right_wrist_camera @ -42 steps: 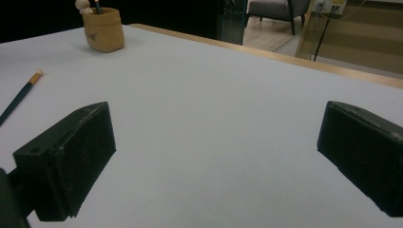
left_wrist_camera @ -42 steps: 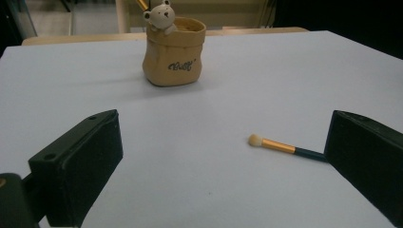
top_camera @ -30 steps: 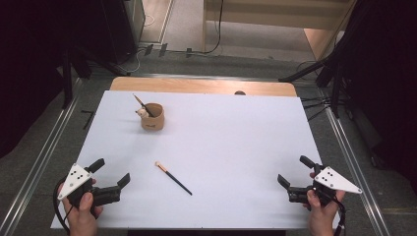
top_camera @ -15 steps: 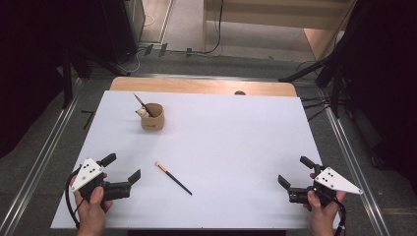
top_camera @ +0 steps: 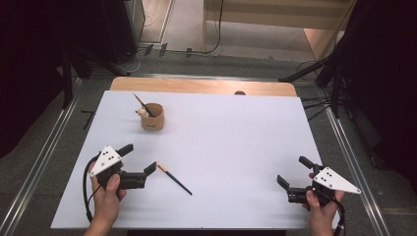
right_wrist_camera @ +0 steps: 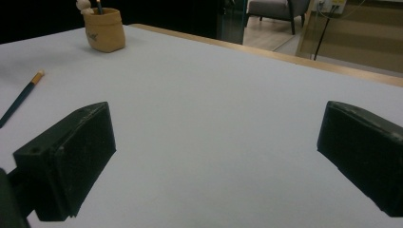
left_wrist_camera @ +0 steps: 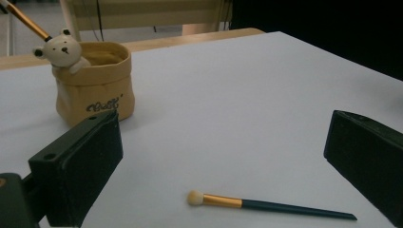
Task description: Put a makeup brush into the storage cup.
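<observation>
A dark-handled makeup brush point(top_camera: 174, 178) with a gold ferrule and pale tip lies on the white table sheet point(top_camera: 236, 142). My left gripper point(top_camera: 138, 158) stands open just left of the brush's tip, nothing between its jaws. In the left gripper view the brush point(left_wrist_camera: 266, 205) lies low between the open jaws of the left gripper point(left_wrist_camera: 223, 152). A tan fabric pot point(top_camera: 151, 117) with a small bear figure and another brush stands at the back left. My right gripper point(top_camera: 293, 170) is open near the front right, far from the brush point(right_wrist_camera: 21, 97).
A strip of bare wooden tabletop point(top_camera: 206, 86) shows past the sheet's far edge. Metal rails run along both sides of the table. The pot point(left_wrist_camera: 95, 83) stands beyond my left jaw, and the same pot point(right_wrist_camera: 104, 29) appears far off in the right gripper view.
My left gripper has moved right and a little forward, up to the brush's tip. The right gripper, brush and pot have not moved.
</observation>
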